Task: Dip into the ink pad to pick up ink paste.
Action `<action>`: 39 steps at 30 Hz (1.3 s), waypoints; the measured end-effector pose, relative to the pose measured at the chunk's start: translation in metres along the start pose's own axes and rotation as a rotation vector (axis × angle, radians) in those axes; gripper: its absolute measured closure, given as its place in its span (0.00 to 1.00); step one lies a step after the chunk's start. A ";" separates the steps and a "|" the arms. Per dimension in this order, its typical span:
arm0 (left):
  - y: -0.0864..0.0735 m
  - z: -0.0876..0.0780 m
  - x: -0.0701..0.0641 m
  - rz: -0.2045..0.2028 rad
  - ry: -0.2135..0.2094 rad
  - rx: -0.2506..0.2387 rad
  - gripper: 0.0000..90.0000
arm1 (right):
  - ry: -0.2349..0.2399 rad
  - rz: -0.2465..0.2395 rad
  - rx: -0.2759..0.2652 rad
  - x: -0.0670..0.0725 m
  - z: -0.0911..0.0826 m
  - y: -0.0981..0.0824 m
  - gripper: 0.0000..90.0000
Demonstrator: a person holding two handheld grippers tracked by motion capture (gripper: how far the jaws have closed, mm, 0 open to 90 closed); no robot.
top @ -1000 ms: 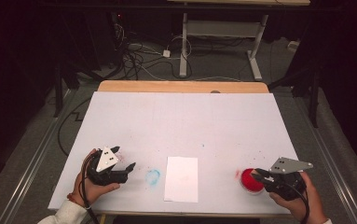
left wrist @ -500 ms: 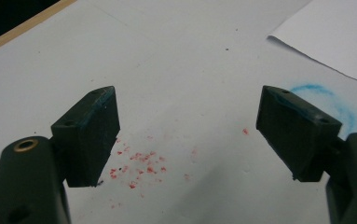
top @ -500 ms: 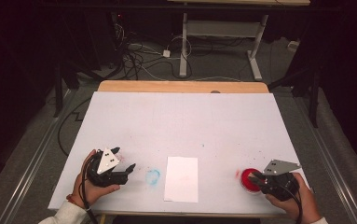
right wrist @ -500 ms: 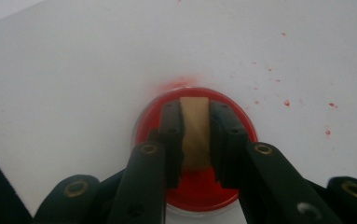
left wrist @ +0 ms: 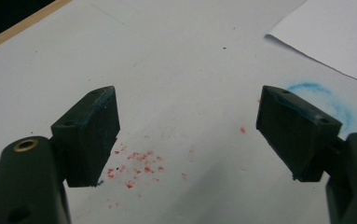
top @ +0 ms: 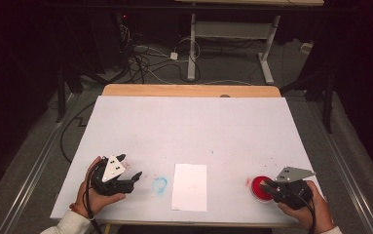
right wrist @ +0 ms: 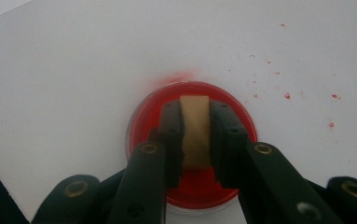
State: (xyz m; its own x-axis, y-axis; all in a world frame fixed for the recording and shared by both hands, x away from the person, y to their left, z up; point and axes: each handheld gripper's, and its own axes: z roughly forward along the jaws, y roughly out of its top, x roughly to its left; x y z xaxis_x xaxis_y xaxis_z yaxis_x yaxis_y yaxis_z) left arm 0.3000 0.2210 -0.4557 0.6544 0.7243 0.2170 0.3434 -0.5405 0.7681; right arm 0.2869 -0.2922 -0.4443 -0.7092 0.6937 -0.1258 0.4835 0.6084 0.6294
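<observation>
Right gripper view: the right gripper [right wrist: 195, 135] clamps a tan block [right wrist: 195, 130] over a red dish [top: 261, 187] near the desk's [top: 194, 126] front right corner. Left gripper [left wrist: 188, 135], near the front left corner, has its jaws wide apart.

Dark room. White-topped desk [top: 194, 126], wooden far edge. Grey floor [top: 43, 141], cable tangle [top: 142, 61] behind. White-legged table [top: 233, 34] at back.

Block [right wrist: 195, 130]: pale, matt, wood-like. Dish [right wrist: 143, 116]: glossy clear plastic, wet red paint inside. Sheet [top: 190, 186]: matt white paper. Table [top: 194, 126]: smooth white top, wooden edge. Pads [left wrist: 92, 135]: matt black.
</observation>
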 end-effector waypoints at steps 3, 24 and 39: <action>0.000 0.000 0.000 0.002 -0.002 0.003 0.23 | -0.003 -0.005 -0.001 0.001 0.000 0.000 0.84; -0.001 -0.001 0.001 0.004 0.012 0.005 0.23 | -0.011 -0.005 0.014 0.002 0.001 0.001 0.84; -0.001 -0.001 0.000 -0.012 0.010 0.016 0.23 | -0.011 0.030 -0.078 -0.005 -0.017 0.010 0.84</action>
State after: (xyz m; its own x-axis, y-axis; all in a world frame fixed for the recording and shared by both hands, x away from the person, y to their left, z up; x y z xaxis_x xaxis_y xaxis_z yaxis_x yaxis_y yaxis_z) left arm 0.2995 0.2220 -0.4557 0.6431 0.7353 0.2140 0.3620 -0.5382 0.7611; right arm 0.2868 -0.2963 -0.4237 -0.6894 0.7154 -0.1142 0.4627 0.5560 0.6905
